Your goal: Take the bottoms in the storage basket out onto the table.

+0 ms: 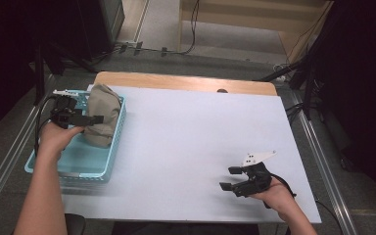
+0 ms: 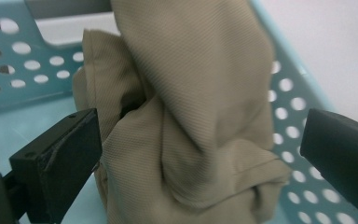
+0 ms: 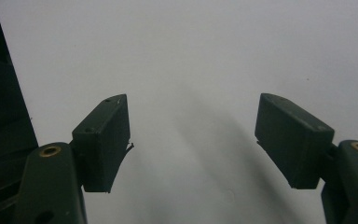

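The left gripper (image 1: 94, 119) reaches over the near wall of a light blue perforated plastic basket (image 1: 44, 166), its jaws spread wide on either side of a bunched khaki woven cloth (image 1: 103, 115) that stands slumped directly ahead of them. In the left gripper view the cloth (image 2: 191, 121) fills the gap between the jaws; the one jaw lies just against a fold, the other stands clear of the fabric, so nothing is clamped. Behind the cloth the basket's holed wall (image 2: 289, 112) curves past. The right gripper (image 1: 232, 177) hangs well apart from the basket, low over the bare white table top (image 1: 191, 132), its jaws open with only the pale surface (image 3: 191, 70) between them.
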The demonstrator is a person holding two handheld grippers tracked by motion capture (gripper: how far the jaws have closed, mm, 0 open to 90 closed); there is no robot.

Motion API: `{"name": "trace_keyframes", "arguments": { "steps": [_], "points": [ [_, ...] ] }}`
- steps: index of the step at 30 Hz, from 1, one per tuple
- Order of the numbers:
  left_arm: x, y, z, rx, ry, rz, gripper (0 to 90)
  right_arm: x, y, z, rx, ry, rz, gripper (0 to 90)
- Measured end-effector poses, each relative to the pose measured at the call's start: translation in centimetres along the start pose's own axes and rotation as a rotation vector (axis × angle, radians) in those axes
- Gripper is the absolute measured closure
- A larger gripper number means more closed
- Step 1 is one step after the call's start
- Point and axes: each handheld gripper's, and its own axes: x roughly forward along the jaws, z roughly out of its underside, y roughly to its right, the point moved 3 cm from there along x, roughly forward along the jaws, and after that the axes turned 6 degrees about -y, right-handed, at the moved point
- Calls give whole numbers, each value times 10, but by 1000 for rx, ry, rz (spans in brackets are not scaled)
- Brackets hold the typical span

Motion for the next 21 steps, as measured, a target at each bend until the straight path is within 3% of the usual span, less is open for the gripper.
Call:
{"name": "trace_keyframes", "arguments": {
  "steps": [3,10,13,17,21],
  "points": [
    [12,-2,1,19,-28,-49,0,0,-1,2,0,-6,6,250],
    [35,-5,2,19,-17,-60,0,-3,-1,8,16,-5,16,249],
    [45,-7,5,13,-49,-106,0,-4,0,10,24,-3,24,249],
    [48,-6,5,26,-49,-117,0,-5,-1,11,35,-5,26,249],
    [56,-10,12,5,-25,-101,0,-4,0,10,29,-8,28,249]
  ]
}}
